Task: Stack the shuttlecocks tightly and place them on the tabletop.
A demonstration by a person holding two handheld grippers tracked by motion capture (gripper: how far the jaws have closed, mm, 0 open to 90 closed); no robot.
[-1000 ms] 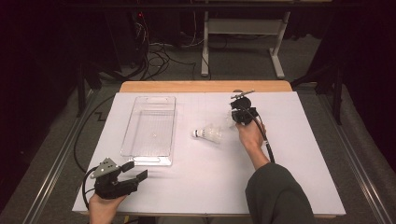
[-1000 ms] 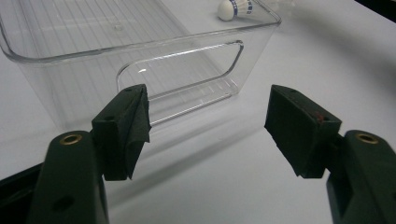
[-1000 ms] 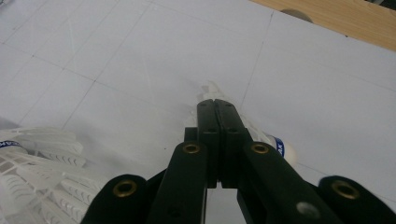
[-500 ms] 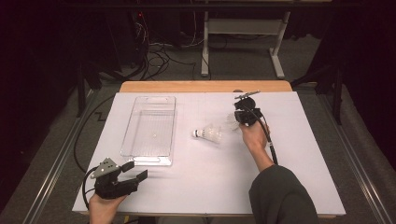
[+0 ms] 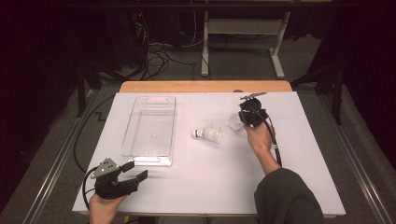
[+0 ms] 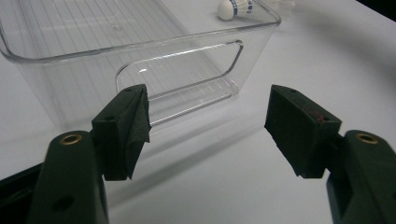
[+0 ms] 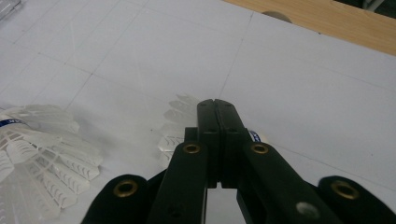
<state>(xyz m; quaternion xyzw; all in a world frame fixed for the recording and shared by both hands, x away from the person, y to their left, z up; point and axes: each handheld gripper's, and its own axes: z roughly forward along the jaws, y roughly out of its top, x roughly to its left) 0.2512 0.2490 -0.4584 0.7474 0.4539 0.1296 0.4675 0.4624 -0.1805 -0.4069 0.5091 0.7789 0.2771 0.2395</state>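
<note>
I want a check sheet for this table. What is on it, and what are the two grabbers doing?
Surface: white table top, wooden strip along the far edge.
Job's things: one shuttlecock lies on its side; a second shuttlecock sits at the right gripper; the clear bin holds nothing.
Clutter: nothing seen.
Grippers: right gripper's jaws are shut, with feathers showing just beneath them; whether they pinch any feathers is unclear. Left gripper is open, near the bin's end.
Cables: one trails from each gripper.
Surroundings: dark floor, wires, a desk frame behind.
</note>
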